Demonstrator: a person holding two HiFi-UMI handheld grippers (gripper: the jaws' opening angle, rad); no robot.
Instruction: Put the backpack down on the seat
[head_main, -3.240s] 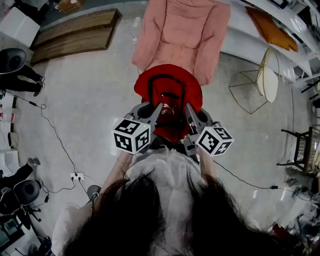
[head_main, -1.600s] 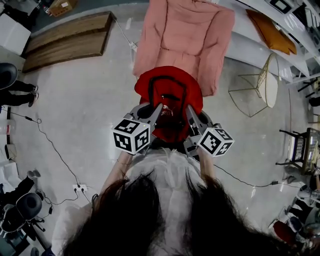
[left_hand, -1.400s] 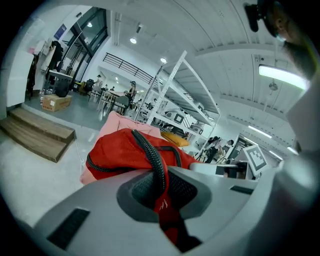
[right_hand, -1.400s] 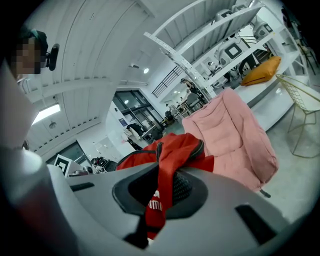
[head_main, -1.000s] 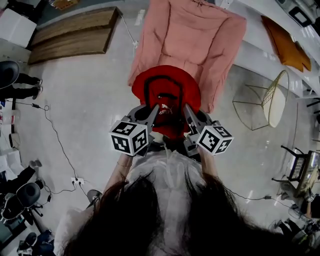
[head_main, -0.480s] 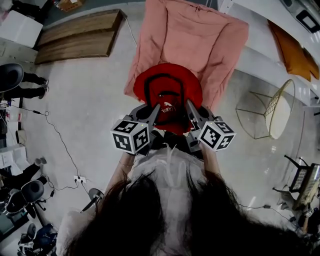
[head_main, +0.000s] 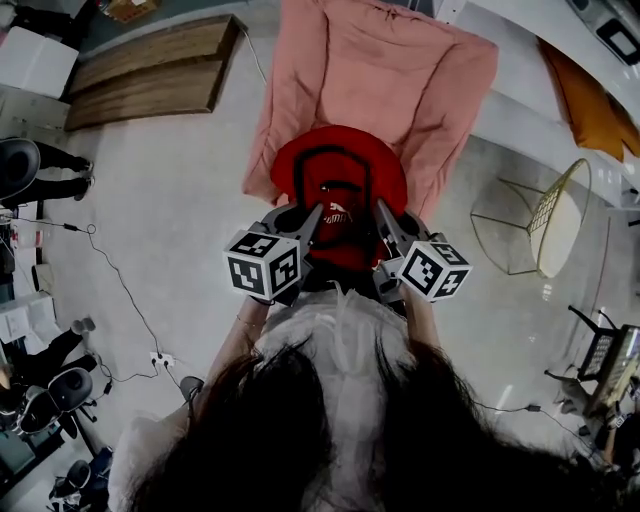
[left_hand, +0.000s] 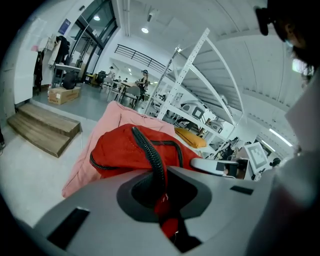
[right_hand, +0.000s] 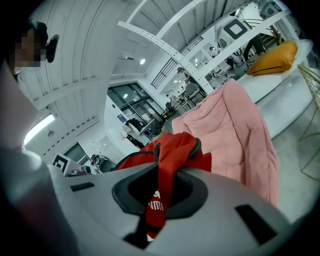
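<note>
A red backpack (head_main: 340, 180) with black zips hangs in front of me, over the near edge of the pink padded seat (head_main: 375, 70). My left gripper (head_main: 312, 216) is shut on the backpack's left side, where the black zip (left_hand: 152, 157) and red cloth run into its jaws. My right gripper (head_main: 380, 212) is shut on the right side, with a red strap (right_hand: 157, 200) pinched between its jaws. In the left gripper view the backpack (left_hand: 130, 147) bulges in front of the seat (left_hand: 117, 112). In the right gripper view the backpack (right_hand: 167, 147) hangs left of the seat (right_hand: 235, 125).
Wooden steps (head_main: 150, 65) lie on the floor at the far left. A wire-frame chair (head_main: 540, 215) stands to the right, beside a white bench with an orange cushion (head_main: 595, 100). A cable (head_main: 110, 270) crosses the grey floor at left. People's feet (head_main: 50, 170) show at the left edge.
Both grippers have carried the backpack forward towards the pink seat. The seat now lies closer, and the backpack overlaps its near edge more. The grips are unchanged.
</note>
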